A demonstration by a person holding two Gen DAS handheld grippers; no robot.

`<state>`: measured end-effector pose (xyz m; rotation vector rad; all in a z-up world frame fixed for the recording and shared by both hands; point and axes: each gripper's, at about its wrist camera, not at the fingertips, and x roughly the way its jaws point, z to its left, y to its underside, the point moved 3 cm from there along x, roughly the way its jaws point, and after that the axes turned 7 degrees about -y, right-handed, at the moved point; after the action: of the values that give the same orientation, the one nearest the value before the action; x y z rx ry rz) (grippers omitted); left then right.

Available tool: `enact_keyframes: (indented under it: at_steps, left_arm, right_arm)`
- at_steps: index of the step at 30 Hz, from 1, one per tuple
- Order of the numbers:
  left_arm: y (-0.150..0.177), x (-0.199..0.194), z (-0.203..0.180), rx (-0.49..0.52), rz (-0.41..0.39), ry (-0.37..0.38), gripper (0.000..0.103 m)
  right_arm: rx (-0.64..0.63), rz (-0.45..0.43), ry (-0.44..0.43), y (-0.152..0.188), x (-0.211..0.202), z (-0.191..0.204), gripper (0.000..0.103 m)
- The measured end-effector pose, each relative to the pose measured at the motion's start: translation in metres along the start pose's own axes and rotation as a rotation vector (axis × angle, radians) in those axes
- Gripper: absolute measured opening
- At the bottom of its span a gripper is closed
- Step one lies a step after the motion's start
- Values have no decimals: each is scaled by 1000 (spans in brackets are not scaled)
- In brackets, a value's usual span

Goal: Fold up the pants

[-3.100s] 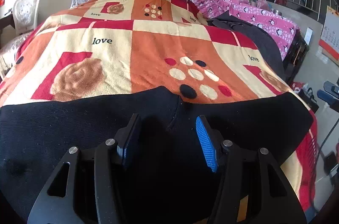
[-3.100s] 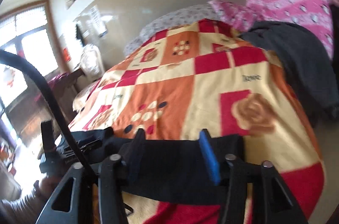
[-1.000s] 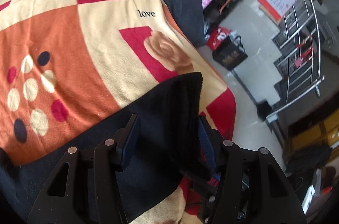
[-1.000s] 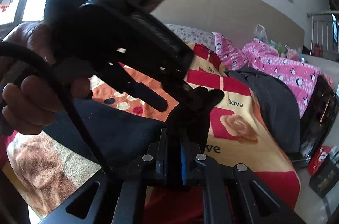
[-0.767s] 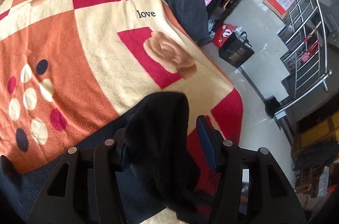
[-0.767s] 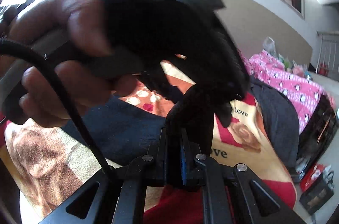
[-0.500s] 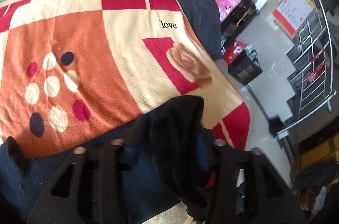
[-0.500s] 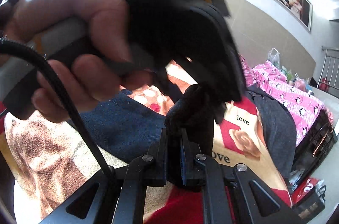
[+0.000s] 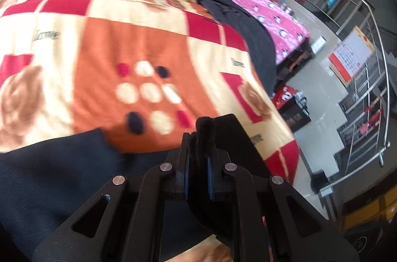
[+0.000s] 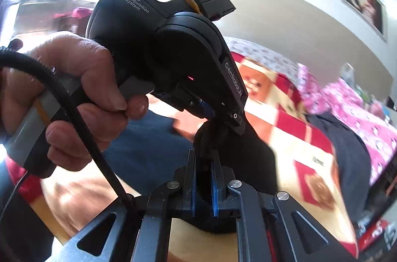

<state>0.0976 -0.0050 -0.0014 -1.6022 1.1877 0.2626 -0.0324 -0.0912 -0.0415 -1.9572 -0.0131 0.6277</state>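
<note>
The dark navy pants (image 9: pixel 62 177) lie across the near edge of a bed with an orange, red and cream blanket (image 9: pixel 104 58). My left gripper (image 9: pixel 198 138) is shut on a bunched end of the pants and holds it lifted above the bed. My right gripper (image 10: pixel 204 158) is shut on the same raised fold of the pants (image 10: pixel 238 158), just below the left gripper's fingertips (image 10: pixel 235 120). The left gripper's body and the hand holding it (image 10: pixel 74 98) fill the left half of the right wrist view.
A dark grey garment (image 9: pixel 245 31) and pink bedding (image 9: pixel 260 4) lie at the bed's far right. Right of the bed are a tiled floor, bags (image 9: pixel 290 103) and a metal railing (image 9: pixel 367 78). A black cable (image 10: pixel 74 123) crosses the right wrist view.
My left gripper has closed on the lifted pants end that the right gripper held up between its fingers. Both grippers have swung left, back toward the middle of the bed.
</note>
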Motion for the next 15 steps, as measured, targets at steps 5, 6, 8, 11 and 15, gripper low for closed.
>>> enact_keyframes:
  at_steps: [5, 6, 8, 11, 15]
  left_arm:
    - [16, -29, 59, -53, -5, -82, 9]
    - [20, -30, 68, -56, -1, -91, 9]
    - [24, -31, 81, -74, 2, -103, 9]
    - [27, -26, 92, -70, 4, -97, 10]
    - [30, -20, 100, -84, 18, -118, 19]
  right_arm:
    - [-52, 4, -115, -25, 28, 53, 9]
    - [-66, 10, -140, -29, 34, 65, 8]
    - [-87, 25, -164, -33, 44, 85, 8]
    - [-84, 56, -178, -34, 57, 100, 9]
    - [-67, 83, -191, -31, 66, 103, 12]
